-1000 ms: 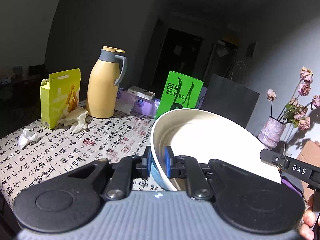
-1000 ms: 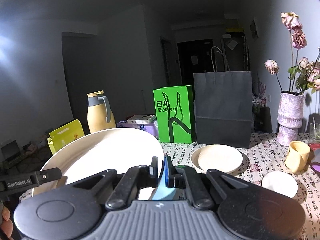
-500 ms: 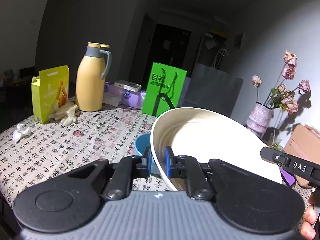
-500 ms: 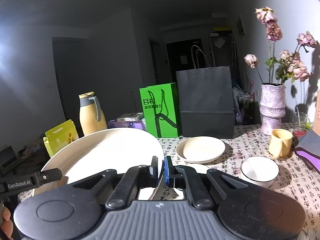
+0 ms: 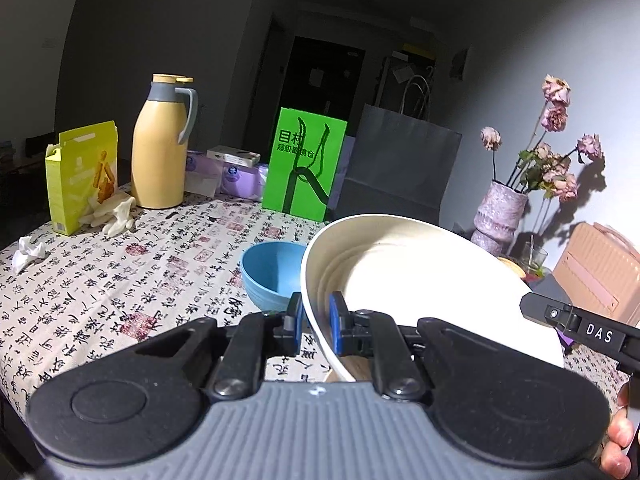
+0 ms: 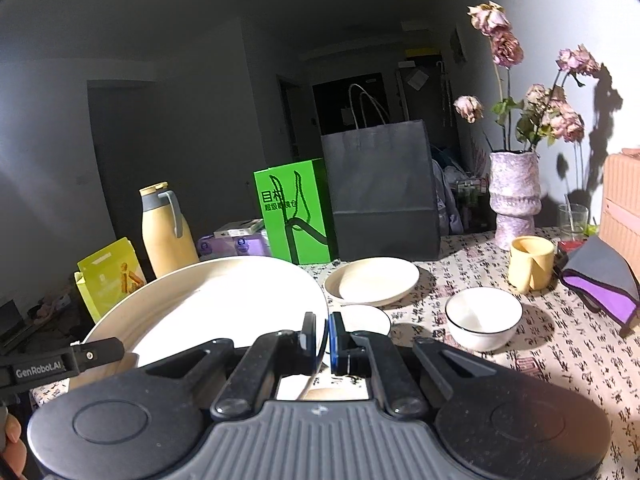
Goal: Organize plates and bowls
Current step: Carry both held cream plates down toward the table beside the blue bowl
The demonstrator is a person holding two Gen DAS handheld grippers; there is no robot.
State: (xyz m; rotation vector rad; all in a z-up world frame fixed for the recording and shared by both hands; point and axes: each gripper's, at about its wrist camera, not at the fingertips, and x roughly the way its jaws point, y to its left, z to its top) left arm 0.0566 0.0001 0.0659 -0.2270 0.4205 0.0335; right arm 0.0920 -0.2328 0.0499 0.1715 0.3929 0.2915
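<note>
Left wrist view: left gripper [image 5: 316,322] fingers closed on the left rim of the large cream plate [image 5: 420,280], held tilted above the bench [image 5: 120,280]. Blue bowl [image 5: 272,272] sits empty just beyond the fingers.

Right wrist view: right gripper [image 6: 322,338] fingers pinch the plate's opposite rim. Ahead and slightly right lies the smaller cream plate [image 6: 372,286], empty; white bowl [image 6: 484,322] further right, empty; another white dish [image 6: 366,320] partly hidden just beyond the fingers. Likely destination: that smaller plate, nearer the right gripper.

A home dining room: patterned tablecloth [image 5: 120,280], thermos [image 5: 160,148], vase of dried flowers [image 6: 514,200].
</note>
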